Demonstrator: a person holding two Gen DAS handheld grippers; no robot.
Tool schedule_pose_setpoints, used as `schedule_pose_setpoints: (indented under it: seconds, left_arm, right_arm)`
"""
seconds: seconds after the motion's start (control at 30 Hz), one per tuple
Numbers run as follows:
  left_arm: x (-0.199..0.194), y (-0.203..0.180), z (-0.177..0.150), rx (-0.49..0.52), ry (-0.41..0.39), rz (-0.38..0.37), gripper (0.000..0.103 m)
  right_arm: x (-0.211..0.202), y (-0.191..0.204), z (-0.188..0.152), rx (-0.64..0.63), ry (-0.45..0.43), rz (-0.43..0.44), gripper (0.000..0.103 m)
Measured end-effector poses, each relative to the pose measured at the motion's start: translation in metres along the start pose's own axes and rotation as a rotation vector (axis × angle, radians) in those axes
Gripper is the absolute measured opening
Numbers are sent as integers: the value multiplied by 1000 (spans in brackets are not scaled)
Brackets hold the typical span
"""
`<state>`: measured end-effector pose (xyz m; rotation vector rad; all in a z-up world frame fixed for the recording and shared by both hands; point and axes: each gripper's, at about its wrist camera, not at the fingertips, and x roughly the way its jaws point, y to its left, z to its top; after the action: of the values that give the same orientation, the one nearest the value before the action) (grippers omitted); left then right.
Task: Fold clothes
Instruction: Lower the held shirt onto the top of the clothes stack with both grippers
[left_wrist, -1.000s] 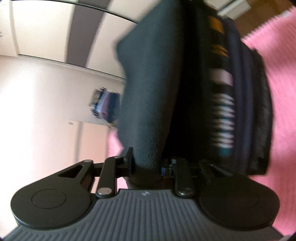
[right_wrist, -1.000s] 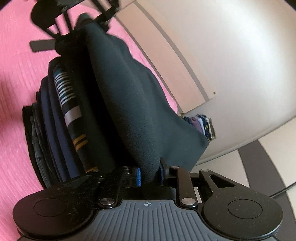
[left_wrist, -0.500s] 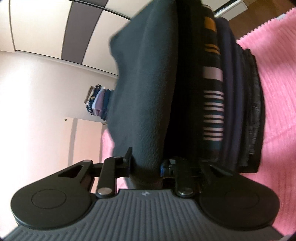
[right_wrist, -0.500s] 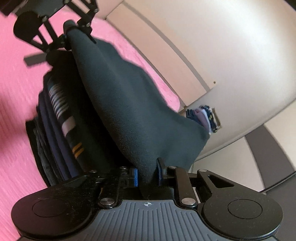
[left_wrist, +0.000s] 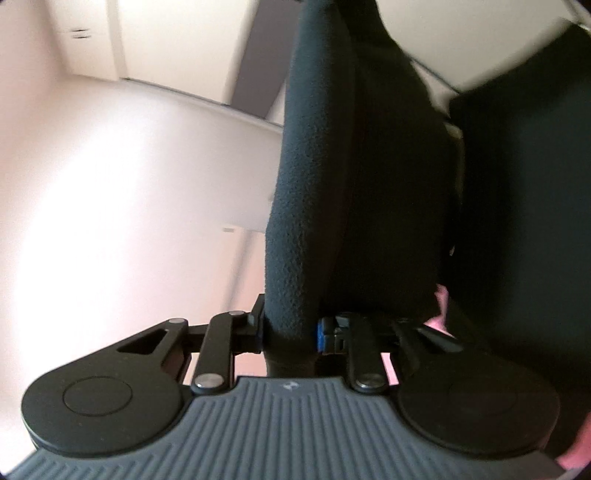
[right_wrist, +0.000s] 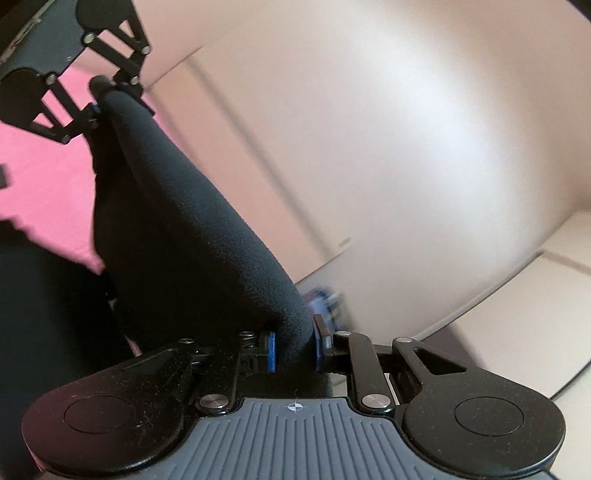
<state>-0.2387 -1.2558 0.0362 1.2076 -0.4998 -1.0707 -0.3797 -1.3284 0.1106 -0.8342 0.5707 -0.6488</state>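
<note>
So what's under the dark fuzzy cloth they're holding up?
Under the dark fleece cloth, a pink ribbed blanket shows. A dark shape hides whatever else is below.

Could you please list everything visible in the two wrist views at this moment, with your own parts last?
fleece garment: one, dark blackish-green, stretched in the air between the two tools, clamped at each end.
pink cover: one, pink, below the garment at left in the right wrist view.
folded clothes: one small blurred pile, blue and pale, far off by the wall.
dark cloth: one large mass, black, right side of the left wrist view; what it is cannot be told.
wall panels: cream with a grey strip, behind everything.
left tool: one, black with blue pads, shut on the garment.
right tool: one, black with blue pads, shut on the garment.
</note>
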Motion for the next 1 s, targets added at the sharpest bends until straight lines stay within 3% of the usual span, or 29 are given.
schedule_pose_setpoints:
  seconds: [0.07, 0.1, 0.23, 0.33, 0.43, 0.7, 0.87, 1.0]
  left_arm:
    - [-3, 1, 3, -35, -8, 22, 20]
    - [-5, -4, 3, -38, -10, 12, 20]
    - [-20, -79, -18, 62, 15, -198, 20]
    - [-41, -130, -34, 135, 10, -299, 20]
    - [-55, -147, -38, 144, -1, -289, 20]
    - [-60, -156, -34, 151, 17, -269, 19]
    - [-77, -173, -45, 131, -4, -255, 17]
    - [-62, -165, -50, 106, 2, -248, 16]
  right_arm:
    - [-8, 3, -5, 17, -15, -14, 17]
    - [-12, 16, -15, 6, 6, 23, 17]
    - [-33, 76, -62, -58, 104, 203, 17]
    - [-58, 114, -92, -79, 156, 289, 17]
    - [-74, 122, -98, -44, 164, 283, 17]
    - [-72, 128, -98, -54, 201, 277, 17]
    - [-78, 133, -82, -53, 212, 274, 17]
    - [-80, 141, -72, -50, 221, 272, 17]
